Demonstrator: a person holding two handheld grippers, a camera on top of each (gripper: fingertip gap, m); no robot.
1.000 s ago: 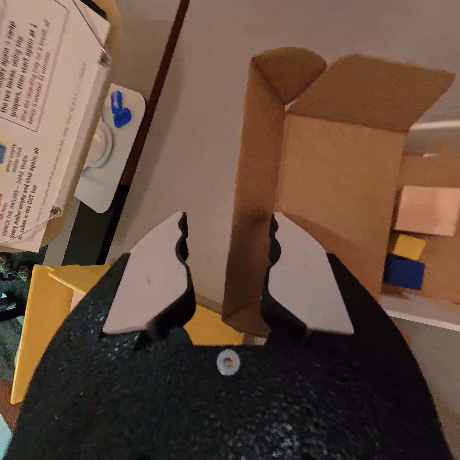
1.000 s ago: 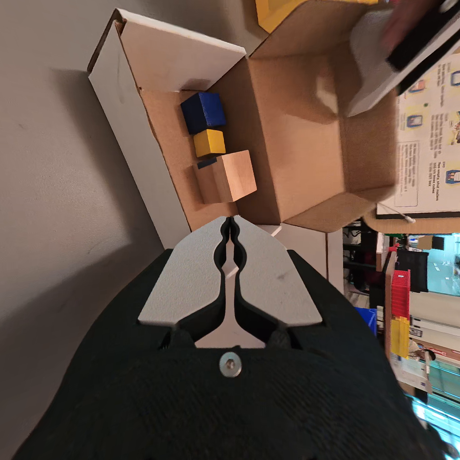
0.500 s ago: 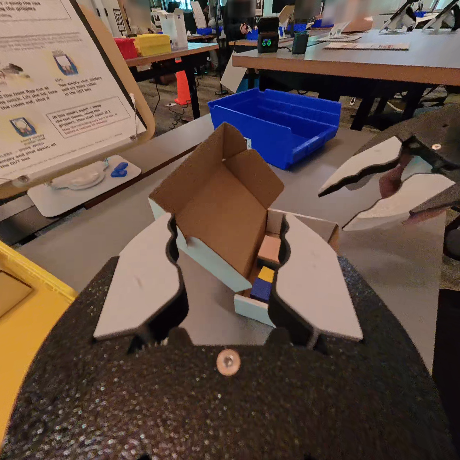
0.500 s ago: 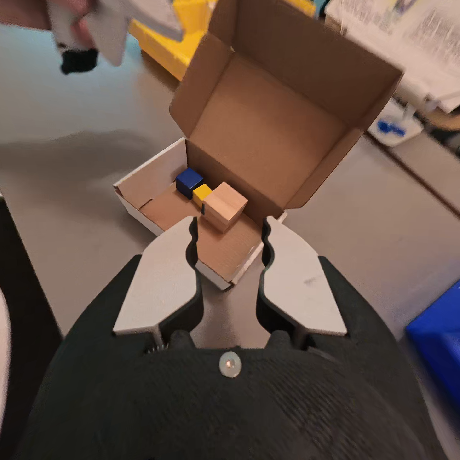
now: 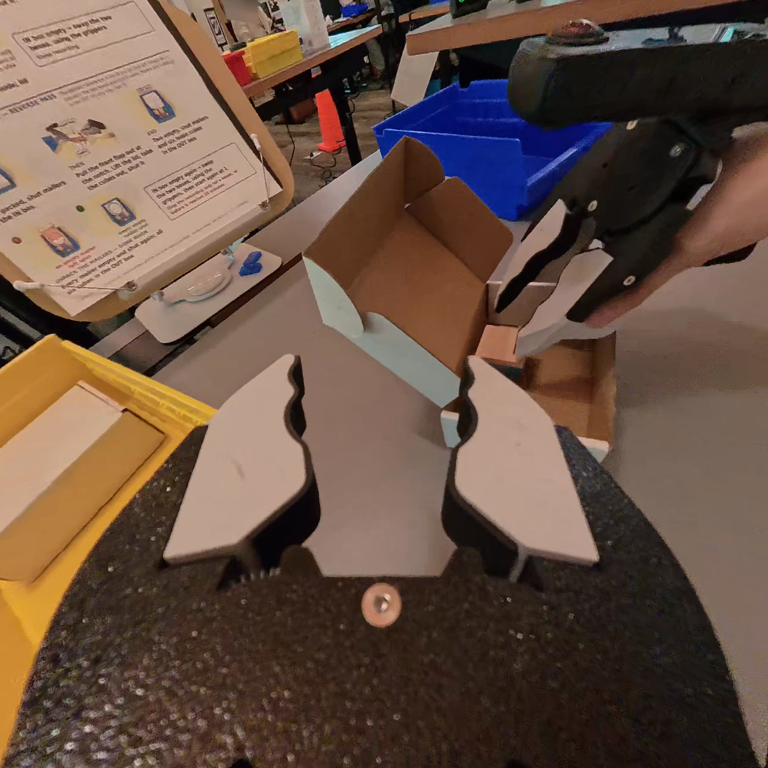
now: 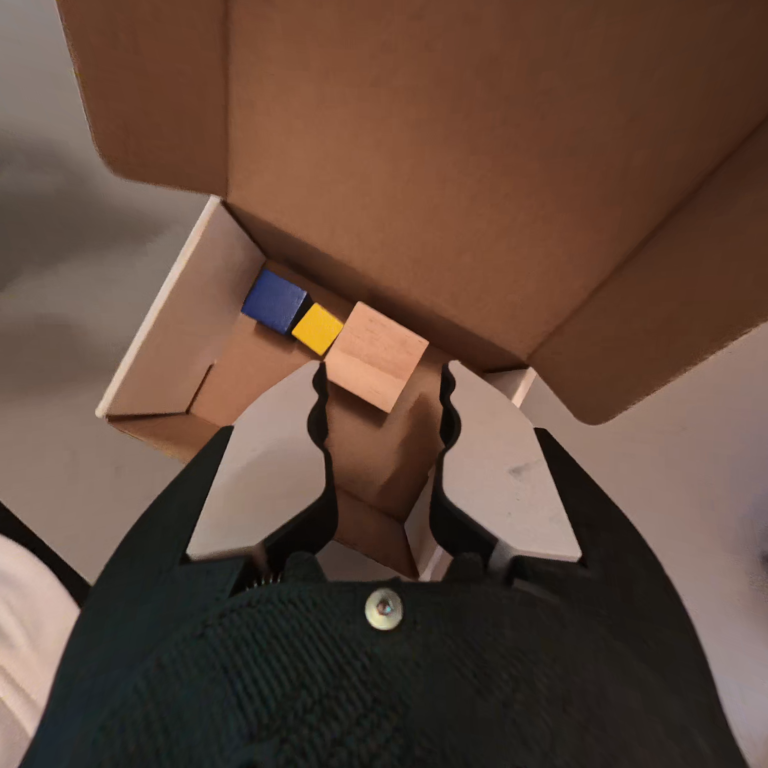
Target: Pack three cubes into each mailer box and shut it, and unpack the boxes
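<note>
Right hand-held gripper (image 6: 382, 370) gapes over mailer box (image 6: 166, 357) rim, beside wooden cube (image 6: 376, 355)

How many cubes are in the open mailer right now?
3, in a row along the back wall under the raised lid: blue cube at the left corner, yellow cube in the middle, wooden cube rightmost. None seems hidden.

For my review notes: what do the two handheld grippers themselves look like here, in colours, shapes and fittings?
Both match. The left gripper has a black, grainy, rounded body, one silver screw at its centre, and two flat pale grey fingers with wavy black inner edges. The right gripper is built the same, its black body finely ribbed. Seen from the side in the left wrist view, it shows small silver screws along its black frame and a hand round it.
</note>
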